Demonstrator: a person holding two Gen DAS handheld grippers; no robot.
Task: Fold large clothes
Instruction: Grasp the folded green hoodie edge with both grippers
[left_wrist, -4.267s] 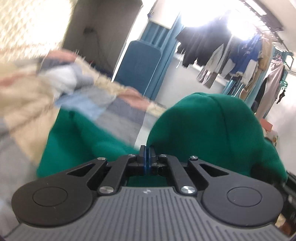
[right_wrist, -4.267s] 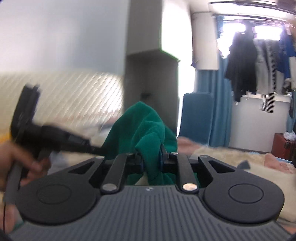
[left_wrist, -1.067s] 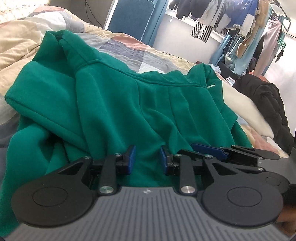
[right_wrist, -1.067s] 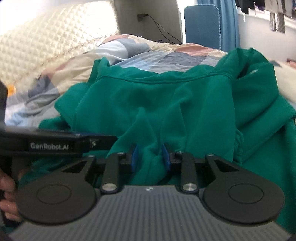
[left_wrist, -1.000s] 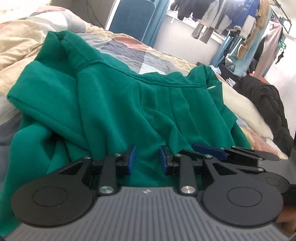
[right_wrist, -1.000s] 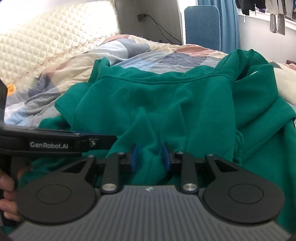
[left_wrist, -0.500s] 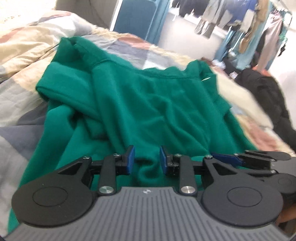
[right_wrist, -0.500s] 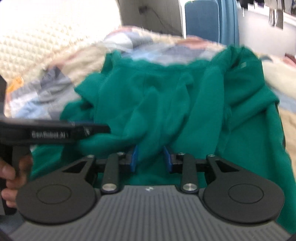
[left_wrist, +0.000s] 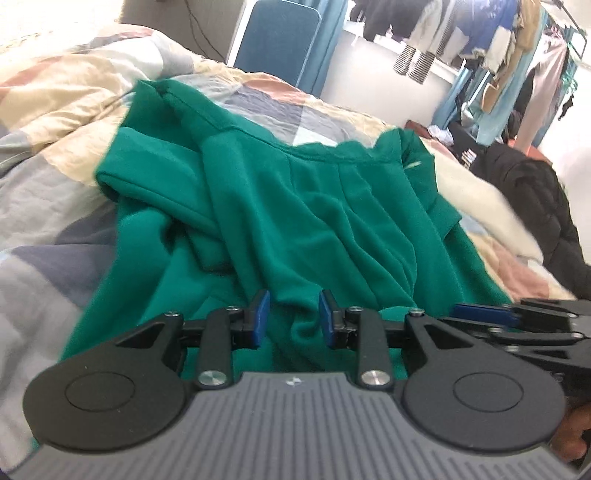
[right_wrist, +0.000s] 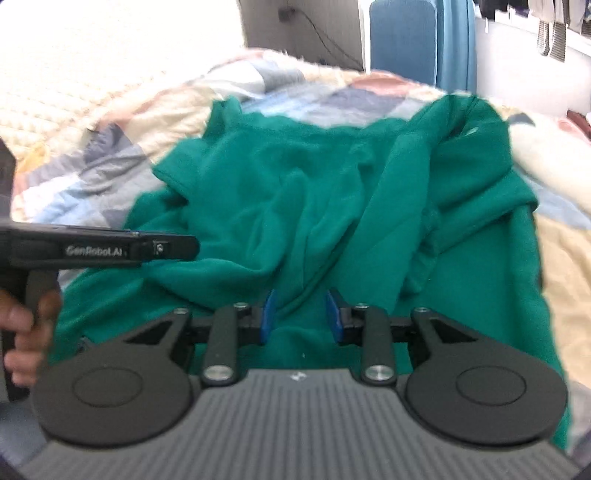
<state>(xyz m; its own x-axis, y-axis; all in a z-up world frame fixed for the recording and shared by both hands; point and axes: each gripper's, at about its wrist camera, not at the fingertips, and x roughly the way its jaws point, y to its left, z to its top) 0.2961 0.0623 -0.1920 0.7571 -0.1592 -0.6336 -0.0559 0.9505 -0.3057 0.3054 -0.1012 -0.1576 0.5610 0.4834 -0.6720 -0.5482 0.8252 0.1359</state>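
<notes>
A large green sweatshirt (left_wrist: 314, 206) lies spread and rumpled on a patchwork quilt (left_wrist: 55, 147). Its near edge is bunched between the blue pads of my left gripper (left_wrist: 293, 319), and creases run from the pads up across the cloth. In the right wrist view the same green sweatshirt (right_wrist: 332, 192) draws in folds towards my right gripper (right_wrist: 301, 314), whose pads also hold a thick bunch of the near edge. The two grippers sit side by side: the right gripper (left_wrist: 458, 312) shows at the left view's right edge, and the left gripper (right_wrist: 192, 245) at the right view's left edge.
A black padded jacket (left_wrist: 528, 195) and a white fluffy blanket (left_wrist: 480, 199) lie on the bed to the right. Behind stand a blue upholstered panel (left_wrist: 280, 40) and a rack of hanging clothes (left_wrist: 480, 44). A hand (right_wrist: 26, 332) grips the left tool's handle.
Both grippers have drawn back and risen a little with the near edge. The sweatshirt now looks farther off and stretched towards me. Seconds earlier it hung lifted in the air.
</notes>
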